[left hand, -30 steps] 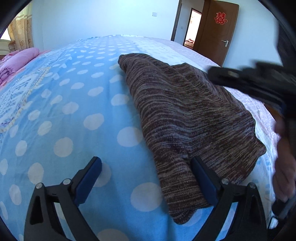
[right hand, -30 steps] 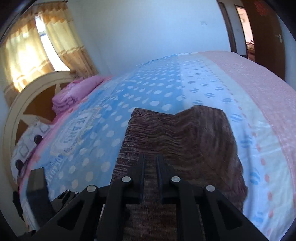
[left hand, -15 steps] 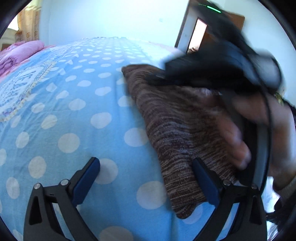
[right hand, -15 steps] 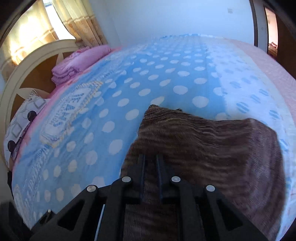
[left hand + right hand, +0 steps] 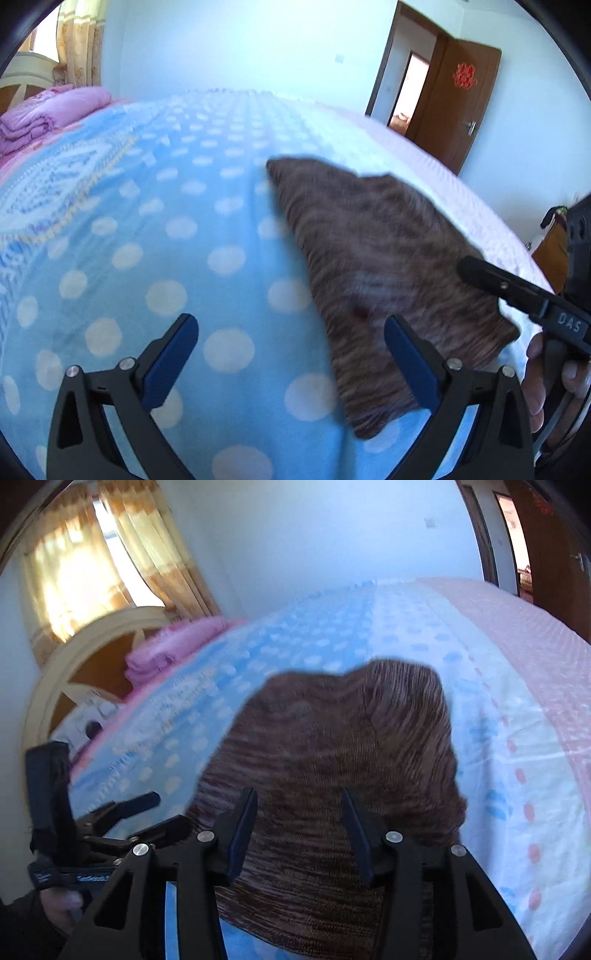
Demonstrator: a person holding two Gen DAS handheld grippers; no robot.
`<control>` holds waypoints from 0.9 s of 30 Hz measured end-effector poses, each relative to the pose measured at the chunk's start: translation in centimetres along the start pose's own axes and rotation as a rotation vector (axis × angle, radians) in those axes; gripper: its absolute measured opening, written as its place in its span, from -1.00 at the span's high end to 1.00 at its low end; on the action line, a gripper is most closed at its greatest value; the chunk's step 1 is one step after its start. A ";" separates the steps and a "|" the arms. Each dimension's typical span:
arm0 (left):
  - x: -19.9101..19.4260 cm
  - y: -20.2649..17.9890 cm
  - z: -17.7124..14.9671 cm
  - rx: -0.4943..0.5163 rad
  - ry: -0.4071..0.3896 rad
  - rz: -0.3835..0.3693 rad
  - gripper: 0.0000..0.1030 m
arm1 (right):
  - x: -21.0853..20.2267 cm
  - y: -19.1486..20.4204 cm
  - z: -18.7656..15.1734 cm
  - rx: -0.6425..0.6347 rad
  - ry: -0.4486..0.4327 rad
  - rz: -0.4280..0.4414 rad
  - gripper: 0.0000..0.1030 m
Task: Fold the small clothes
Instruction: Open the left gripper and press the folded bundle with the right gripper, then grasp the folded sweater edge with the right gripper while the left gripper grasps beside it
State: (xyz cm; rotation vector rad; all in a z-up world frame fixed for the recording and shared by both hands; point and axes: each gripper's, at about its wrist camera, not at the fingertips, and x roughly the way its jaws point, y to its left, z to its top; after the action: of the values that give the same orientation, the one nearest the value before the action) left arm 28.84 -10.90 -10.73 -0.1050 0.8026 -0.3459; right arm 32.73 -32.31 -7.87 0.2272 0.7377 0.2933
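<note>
Bedspread [image 5: 155, 266] stretches bare from 9 to 12 o'clock of the brown knit garment [image 5: 369, 258], which lies flat near the bed's near edge. Left gripper [image 5: 291, 354] gapes wide astride its left edge; right gripper [image 5: 299, 830], jaws just opening, hovers over it, empty.

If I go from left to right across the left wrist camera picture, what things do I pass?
Pink folded blanket → blue polka-dot bedspread → brown knitted garment → the other black hand-held gripper, at the right edge.
</note>
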 end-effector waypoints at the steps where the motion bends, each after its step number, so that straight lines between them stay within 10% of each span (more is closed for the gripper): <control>1: 0.1 -0.2 0.4 0.010 -0.007 0.009 -1.00 | -0.3 -0.3 0.2 0.001 -0.014 -0.002 -0.03; 5: 3.9 -1.0 2.0 0.078 0.060 0.150 -1.00 | 2.7 -3.6 0.2 0.079 0.109 -0.055 -0.10; 18: 4.2 -1.2 0.3 0.092 0.130 0.006 -0.92 | -0.9 -8.1 1.9 0.221 -0.042 -0.025 -0.10; 27: 3.8 -1.6 0.2 0.103 0.121 -0.032 -0.75 | 4.5 -13.4 4.2 0.385 0.078 -0.008 -0.10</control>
State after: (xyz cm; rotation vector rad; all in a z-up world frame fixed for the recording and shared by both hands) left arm 31.00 -13.73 -12.89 -0.0007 0.9017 -0.4256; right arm 41.23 -43.69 -11.77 0.5795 0.8697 0.1512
